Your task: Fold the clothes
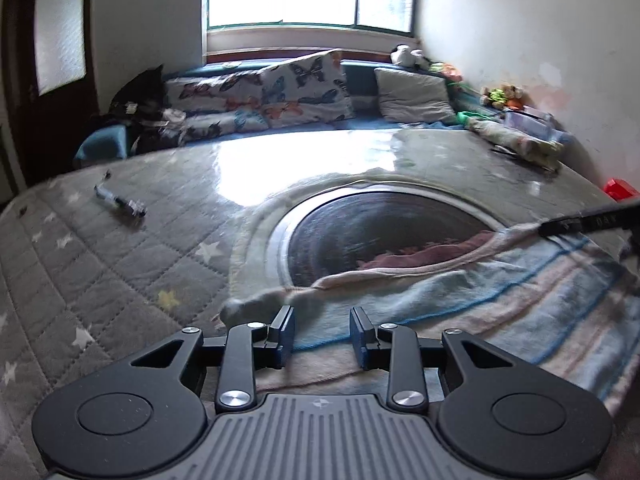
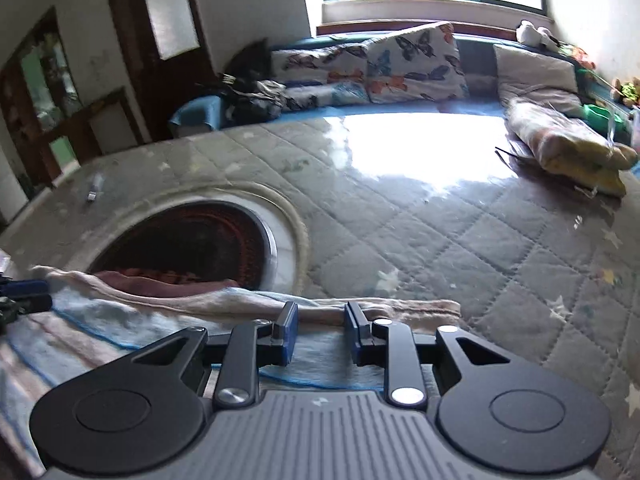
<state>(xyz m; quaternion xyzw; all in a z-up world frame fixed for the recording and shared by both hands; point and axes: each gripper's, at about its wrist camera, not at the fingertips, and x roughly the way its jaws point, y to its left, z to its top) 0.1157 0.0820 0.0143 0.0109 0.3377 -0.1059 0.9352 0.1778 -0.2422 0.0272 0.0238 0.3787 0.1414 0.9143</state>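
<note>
A fluffy cloth with blue and pink stripes lies on the bed. Its thick cream edge is folded over a cream piece with a big round dark print, and a pink underside shows along the fold. My left gripper hovers low over the cloth's left end, jaws apart, striped fabric showing in the gap. My right gripper stands at the cloth's right end with the cream edge running across between its tips and the pads still apart. One of its fingers reaches the edge from the right.
The grey quilted bed cover with stars spreads all around. A small dark object lies on it at the left. Butterfly pillows line the back, and a rolled blanket sits at the right by the wall.
</note>
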